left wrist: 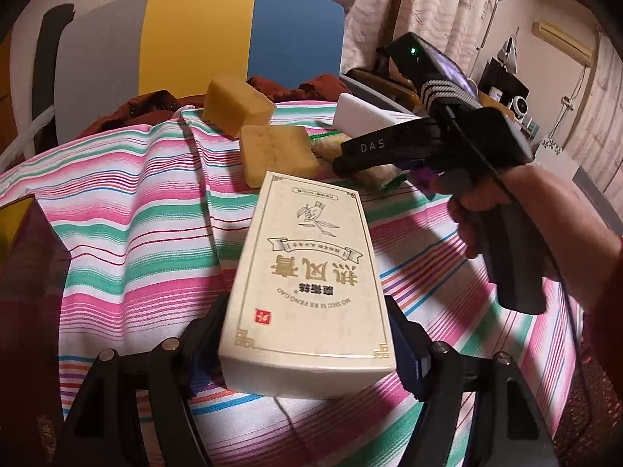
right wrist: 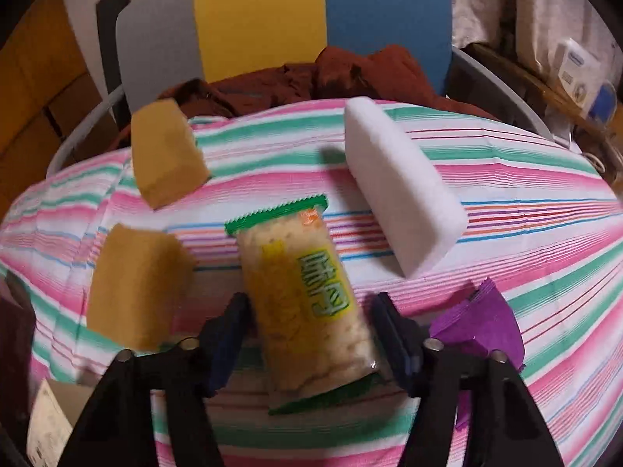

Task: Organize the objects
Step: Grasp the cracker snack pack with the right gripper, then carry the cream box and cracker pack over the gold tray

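Observation:
A cream box with gold print point(left wrist: 307, 257) lies on the striped cloth point(left wrist: 136, 233) between the fingers of my left gripper point(left wrist: 307, 307). Its jaws stand wide beside the box's long sides, and I see no firm pinch. My right gripper point(right wrist: 309, 307) straddles a green-edged snack packet point(right wrist: 307, 295) lying on the cloth, with a thin gap on each side, so it is open. The left wrist view shows the right gripper point(left wrist: 344, 167), held in a hand point(left wrist: 537, 214), tilted down over the snack packet point(left wrist: 375, 177).
Two yellow sponges point(right wrist: 167, 151) point(right wrist: 136, 288) lie left of the packet, with a white foam block point(right wrist: 405, 186) to its right and a purple piece point(right wrist: 483, 323) by the right finger. A red-brown garment point(right wrist: 331, 74) and a grey-yellow-blue chair back point(right wrist: 257, 15) stand behind. A dark maroon object point(left wrist: 31, 272) sits at the left.

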A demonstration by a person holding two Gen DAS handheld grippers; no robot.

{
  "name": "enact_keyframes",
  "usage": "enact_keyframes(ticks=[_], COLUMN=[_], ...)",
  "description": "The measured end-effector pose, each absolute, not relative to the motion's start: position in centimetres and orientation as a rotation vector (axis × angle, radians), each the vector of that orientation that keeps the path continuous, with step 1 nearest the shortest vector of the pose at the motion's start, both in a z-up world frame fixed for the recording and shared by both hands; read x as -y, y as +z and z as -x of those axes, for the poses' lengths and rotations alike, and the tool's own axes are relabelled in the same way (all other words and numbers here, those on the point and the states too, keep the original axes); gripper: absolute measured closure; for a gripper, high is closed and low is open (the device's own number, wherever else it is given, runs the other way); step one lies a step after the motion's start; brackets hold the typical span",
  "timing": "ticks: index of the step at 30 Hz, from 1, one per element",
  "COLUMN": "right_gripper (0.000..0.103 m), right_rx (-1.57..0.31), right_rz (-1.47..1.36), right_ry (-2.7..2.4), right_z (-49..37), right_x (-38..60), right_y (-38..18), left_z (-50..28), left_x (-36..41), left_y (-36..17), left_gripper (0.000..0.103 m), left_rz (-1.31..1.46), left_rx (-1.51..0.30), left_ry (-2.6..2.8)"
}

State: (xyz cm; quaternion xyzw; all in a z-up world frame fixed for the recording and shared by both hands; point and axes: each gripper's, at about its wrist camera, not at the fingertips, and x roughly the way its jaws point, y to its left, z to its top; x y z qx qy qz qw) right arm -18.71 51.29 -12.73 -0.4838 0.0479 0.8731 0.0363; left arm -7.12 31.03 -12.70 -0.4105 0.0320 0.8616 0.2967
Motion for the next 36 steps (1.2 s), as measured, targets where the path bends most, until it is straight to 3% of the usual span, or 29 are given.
enact_keyframes(ticks=[3, 14, 16, 18, 32, 36], right_gripper=[0.055, 0.055, 0.055, 0.055, 0.056, 0.056], right_rx=[-0.170, -0.256, -0.273, -0.276, -0.332, -0.273], right_rz=[1.531, 1.627, 1.619, 1.596, 1.499, 1.510], right_ry=[2.654, 2.536, 2.515, 2.511, 2.627, 2.678], right_z=[17.6, 10.5, 9.4, 8.5, 7.3, 6.9], right_x=[-51.0, -49.9, -49.6, -49.4, -47.8, -45.9], right_y=[-12.5, -12.2, -12.2, -12.2, -11.8, -11.3], left_z=[7.2, 7.6, 7.7, 8.0, 4.8, 2.9], left_x=[-31.1, -32.6, -32.3, -31.9, -27.7, -26.6], left_y=[-12.7, -12.1, -12.0, -11.9, -9.3, -7.9], left_gripper=[0.026, 0.028, 0.032, 0.049, 0.050, 0.050], left_rz=[1.094, 1.166, 1.166, 1.165, 1.103, 1.054], left_rx=[-0.095, -0.225, -0.206, -0.200, -0.052, -0.041], left_ry=[2.290, 2.320, 2.321, 2.330, 2.287, 2.274])
